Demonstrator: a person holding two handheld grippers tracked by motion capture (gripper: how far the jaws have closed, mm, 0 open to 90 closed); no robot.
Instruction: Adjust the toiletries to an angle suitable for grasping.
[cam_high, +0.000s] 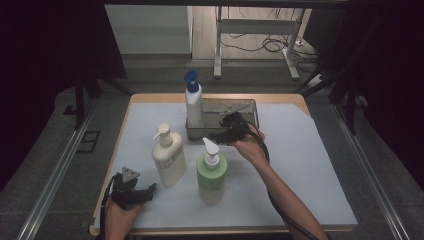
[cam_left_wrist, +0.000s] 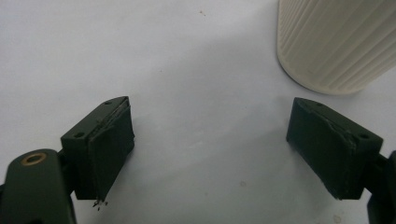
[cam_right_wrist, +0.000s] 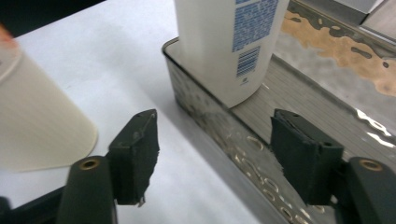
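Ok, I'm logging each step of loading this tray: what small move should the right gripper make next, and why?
Probably draw the right gripper back from the metal tray toward the green pump bottle. Its jaws stand open with nothing between them, the white bottle with the blue pump already stands upright in the tray's left end, and the green bottle and the cream pump bottle are on the table outside it.

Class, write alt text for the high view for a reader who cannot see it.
A person's right tongs hang open by a metal tray holding a blue-capped bottle. A cream pump bottle and green pump bottle stand nearer; the left tongs rest open near the table edge.
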